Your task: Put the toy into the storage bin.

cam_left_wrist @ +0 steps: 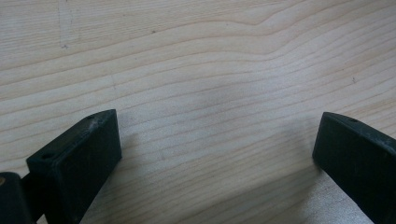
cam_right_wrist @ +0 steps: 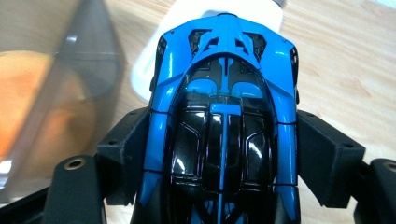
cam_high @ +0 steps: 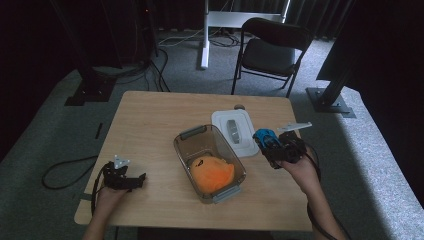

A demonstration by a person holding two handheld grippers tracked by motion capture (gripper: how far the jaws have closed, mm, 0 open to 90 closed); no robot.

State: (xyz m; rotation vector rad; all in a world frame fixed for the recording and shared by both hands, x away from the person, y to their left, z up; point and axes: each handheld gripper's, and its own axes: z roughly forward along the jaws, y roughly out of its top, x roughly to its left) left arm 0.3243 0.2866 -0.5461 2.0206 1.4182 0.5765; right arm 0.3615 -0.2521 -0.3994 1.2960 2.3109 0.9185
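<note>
Now, step in hand: you are carrying the blue toy car [cam_right_wrist: 224,121] in the right tongs [cam_high: 274,146], lifted off the table [cam_high: 150,120] beside the clear bin [cam_high: 186,150]; I judge this as the carry toward the bin, with the drop not yet made.
Right tongs: they are pinching the car across its flanks, one black pad on each side of the body, as the right gripper view is showing; the car's nose is pointing away from your hand.
Where the car is: it is hanging above the near corner of the white lid [cam_high: 220,122], just to the right of the bin's right wall and not yet over the opening.
Bin: it is sitting open near the middle of the table, with an orange soft toy [cam_high: 212,172] already lying in the end nearer to you; the far end is looking free.
Left tongs [cam_high: 131,181]: they are spread wide and holding nothing, resting low over bare wood at the table's left, well apart from the bin.
Next move, as I am judging it: you are needing to bring the car leftward over the rim, clearing the wall, aim for the free far end, lower it, then part the pads.
Watch for: the car's nose is likely to catch the rim if you are coming across too low.
</note>
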